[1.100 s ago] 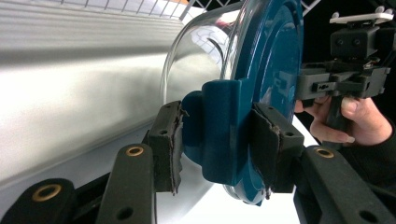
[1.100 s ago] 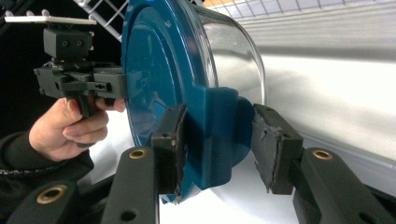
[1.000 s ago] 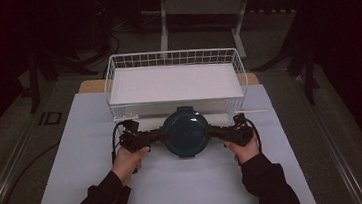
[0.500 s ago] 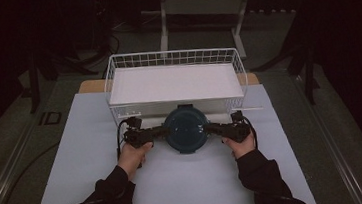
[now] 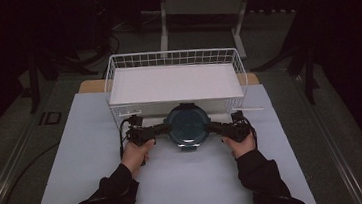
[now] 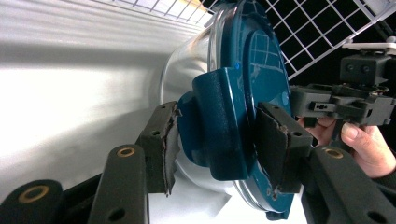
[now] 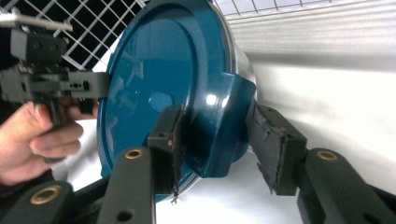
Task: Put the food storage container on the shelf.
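Grippers hold one container between them. Left gripper point(image 6: 212, 149) has its jaws set either side of a blue side clasp point(image 6: 219, 126) on the lid; the pads point(image 6: 161, 144) press against the clasp, so it is closed on that clasp. Right gripper point(image 7: 217, 151) stands the same way on the opposite clasp point(image 7: 224, 126): one pad point(image 7: 170, 147) bears on the clasp, the other sits just beside it, contact on that side uncertain.

Container point(image 5: 187, 126) is round, with a clear body point(image 6: 182, 79) and a dark blue lid point(image 7: 154, 84). In the high view it sits between the two grippers at the middle of the table, right at the near wall of a white wire basket point(image 5: 172, 58). Whether it rests on the surface or is lifted cannot be told.

Basket holds a white liner and stands at the far part of a white mat point(image 5: 89, 156). Both hands point(image 5: 136, 154) grip the tool handles, dark sleeves point(image 5: 256, 175) entering from the near edge.
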A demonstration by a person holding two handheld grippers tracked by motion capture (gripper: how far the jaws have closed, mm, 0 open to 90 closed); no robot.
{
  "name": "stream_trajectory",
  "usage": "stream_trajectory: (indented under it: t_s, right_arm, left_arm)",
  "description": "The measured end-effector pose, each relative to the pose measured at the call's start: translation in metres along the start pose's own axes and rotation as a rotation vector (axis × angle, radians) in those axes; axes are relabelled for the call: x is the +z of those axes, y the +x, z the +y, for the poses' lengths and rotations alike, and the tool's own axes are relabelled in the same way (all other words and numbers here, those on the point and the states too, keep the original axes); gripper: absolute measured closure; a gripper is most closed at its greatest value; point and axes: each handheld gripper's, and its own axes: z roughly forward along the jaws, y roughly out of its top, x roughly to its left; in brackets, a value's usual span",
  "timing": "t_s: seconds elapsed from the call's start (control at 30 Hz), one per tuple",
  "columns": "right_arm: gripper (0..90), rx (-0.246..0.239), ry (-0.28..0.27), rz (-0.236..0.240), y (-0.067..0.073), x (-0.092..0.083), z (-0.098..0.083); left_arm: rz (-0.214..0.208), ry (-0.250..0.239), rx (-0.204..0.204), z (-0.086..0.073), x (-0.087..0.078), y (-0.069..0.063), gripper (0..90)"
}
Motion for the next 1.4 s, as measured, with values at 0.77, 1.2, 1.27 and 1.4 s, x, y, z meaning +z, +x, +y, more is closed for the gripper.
stream_trajectory:
  t_s: [0.77, 1.2, 1.27, 1.4]
  right_arm:
    - [45.0, -0.117, -0.069, -0.155, 0.021, 0.0, 0.009]
    - [44.1, -0.192, -0.047, -0.114, 0.054, -0.019, -0.004]
    - [50.2, -0.209, -0.037, -0.092, 0.061, -0.02, -0.008]
    - [58.9, -0.24, 0.0, -0.063, 0.074, -0.019, -0.016]
  left_arm:
    - [0.074, -0.034, 0.123, 0.005, -0.007, -0.016, 25.7]
    - [0.034, 0.014, 0.29, -0.014, -0.03, -0.055, 0.0]
    - [0.034, 0.023, 0.302, -0.017, -0.034, -0.059, 0.0]
    - [0.029, 0.028, 0.32, -0.024, -0.044, -0.067, 0.0]
